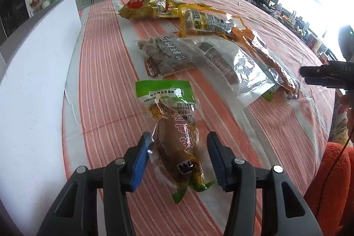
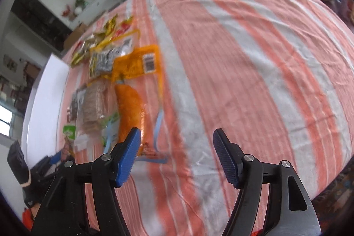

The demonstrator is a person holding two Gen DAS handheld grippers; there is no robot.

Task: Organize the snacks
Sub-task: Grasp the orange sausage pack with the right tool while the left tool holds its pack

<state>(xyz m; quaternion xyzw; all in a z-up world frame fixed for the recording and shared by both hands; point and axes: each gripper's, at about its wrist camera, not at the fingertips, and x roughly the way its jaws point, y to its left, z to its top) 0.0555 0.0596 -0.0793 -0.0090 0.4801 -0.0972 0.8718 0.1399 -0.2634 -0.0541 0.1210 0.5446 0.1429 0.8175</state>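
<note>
Striped cloth (image 1: 106, 72): orange-and-white cover over the table, snack packs lined up along its left part, probably being sorted into a row.
Green-topped pack (image 1: 174, 136): vacuum-sealed brown snack, nearest in the row, lying lengthwise between the left gripper's (image 1: 179, 160) pads.
Left gripper: jaws part-open; the left pad touches the pack's clear edge, the right pad stands clear, so no squeeze, likely a release or a nudge into line.
Orange pack (image 2: 130, 107): long sealed snack lying just beyond the right gripper's left pad.
Right gripper (image 2: 177, 158): jaws wide, nothing between them, over bare cloth beside the row.
Farther packs: clear bag (image 1: 232, 65), yellow packs (image 1: 208, 21) at the row's far end.
</note>
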